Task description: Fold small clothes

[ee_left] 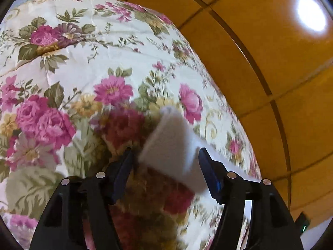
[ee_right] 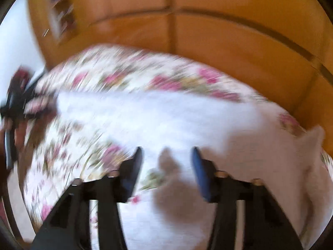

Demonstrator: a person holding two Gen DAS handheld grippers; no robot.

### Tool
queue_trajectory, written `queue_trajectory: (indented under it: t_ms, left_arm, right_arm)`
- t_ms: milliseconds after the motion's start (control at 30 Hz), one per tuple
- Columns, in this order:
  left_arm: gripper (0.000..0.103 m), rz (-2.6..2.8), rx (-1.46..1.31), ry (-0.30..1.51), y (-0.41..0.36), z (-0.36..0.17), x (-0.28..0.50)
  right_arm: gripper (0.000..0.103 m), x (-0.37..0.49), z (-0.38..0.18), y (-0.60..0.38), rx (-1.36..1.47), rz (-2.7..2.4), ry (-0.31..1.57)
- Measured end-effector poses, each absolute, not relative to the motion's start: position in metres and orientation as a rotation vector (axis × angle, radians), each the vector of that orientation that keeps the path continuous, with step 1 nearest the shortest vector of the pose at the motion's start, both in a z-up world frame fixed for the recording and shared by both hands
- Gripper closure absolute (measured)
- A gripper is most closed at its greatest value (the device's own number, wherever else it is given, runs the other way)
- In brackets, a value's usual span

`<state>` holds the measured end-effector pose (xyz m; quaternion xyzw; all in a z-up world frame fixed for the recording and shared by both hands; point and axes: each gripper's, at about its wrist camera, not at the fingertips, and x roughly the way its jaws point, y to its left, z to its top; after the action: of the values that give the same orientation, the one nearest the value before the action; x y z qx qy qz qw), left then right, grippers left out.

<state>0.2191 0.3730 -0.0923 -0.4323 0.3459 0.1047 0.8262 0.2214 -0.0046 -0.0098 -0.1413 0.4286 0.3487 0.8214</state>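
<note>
A small white fleecy garment lies spread across a floral bedspread; the right wrist view is motion-blurred. My right gripper hovers open just above the garment's near part, with nothing between its fingers. In the left wrist view, a folded corner of the white garment sticks up between the fingers of my left gripper. That gripper's jaws stand wide apart and open around the corner. The bedspread fills the view's left side. At the right wrist view's far left, my left gripper shows as a dark blur.
Orange-brown wooden panels rise close behind the bed's far edge, with a bright light reflection on them. The same panelling curves behind the bed in the right wrist view. A white wall stands at the left.
</note>
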Motion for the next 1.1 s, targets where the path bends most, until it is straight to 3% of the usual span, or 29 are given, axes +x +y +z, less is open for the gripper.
queue_trajectory:
  t_ms: [33, 100, 167, 200, 233, 433, 567, 600, 700, 733, 800, 833, 1000, 1100]
  left_arm:
    - [0.065, 0.213, -0.928, 0.739, 0.372, -0.091, 0.221]
    - [0.092, 0.215, -0.941, 0.755, 0.371, -0.092, 0.226]
    - [0.095, 0.227, -0.938, 0.747, 0.372, -0.089, 0.226]
    - [0.096, 0.229, -0.938, 0.748, 0.372, -0.086, 0.223]
    - [0.096, 0.232, -0.937, 0.741, 0.373, -0.08, 0.218]
    - [0.096, 0.286, -0.844, 0.709, 0.375, -0.041, 0.189]
    - [0.096, 0.453, -0.683, 0.871, 0.372, -0.061, 0.19]
    - [0.096, 0.526, -0.612, 0.894, 0.371, -0.068, 0.191]
    - [0.095, 0.602, -0.627, 0.932, 0.377, -0.076, 0.182]
    - [0.082, 0.591, -0.655, 0.908, 0.378, -0.072, 0.177]
    - [0.071, 0.59, -0.677, 0.855, 0.373, -0.061, 0.167]
    - [0.071, 0.549, -0.686, 0.827, 0.365, -0.053, 0.163]
    - [0.056, 0.325, -0.663, 0.754, 0.307, -0.025, 0.161]
    - [0.055, 0.142, -0.652, 0.743, 0.258, -0.01, 0.159]
  right_arm:
    - [0.064, 0.217, -0.018, 0.006, -0.358, 0.744, 0.909]
    - [0.063, 0.217, -0.037, 0.022, -0.454, 0.719, 0.924]
    - [0.064, 0.217, -0.048, 0.029, -0.522, 0.712, 0.894]
    - [0.072, 0.218, -0.048, 0.029, -0.525, 0.708, 0.893]
    - [0.1, 0.22, -0.046, 0.028, -0.515, 0.698, 0.898]
    - [0.099, 0.198, -0.013, 0.014, -0.397, 0.813, 0.897]
    - [0.097, 0.192, -0.043, 0.021, -0.432, 0.784, 0.958]
    - [0.093, 0.191, -0.045, 0.018, -0.412, 0.79, 0.962]
    - [0.061, 0.194, -0.034, -0.001, -0.25, 0.798, 1.002]
    - [0.054, 0.191, -0.027, -0.009, -0.21, 0.786, 0.988]
    - [0.046, 0.181, -0.014, -0.033, -0.136, 0.758, 0.974]
    - [0.042, 0.175, -0.01, -0.051, -0.088, 0.731, 0.98]
    - [0.041, 0.139, 0.009, -0.154, 0.079, 0.56, 0.981]
    - [0.041, 0.108, 0.02, -0.245, 0.189, 0.386, 0.953]
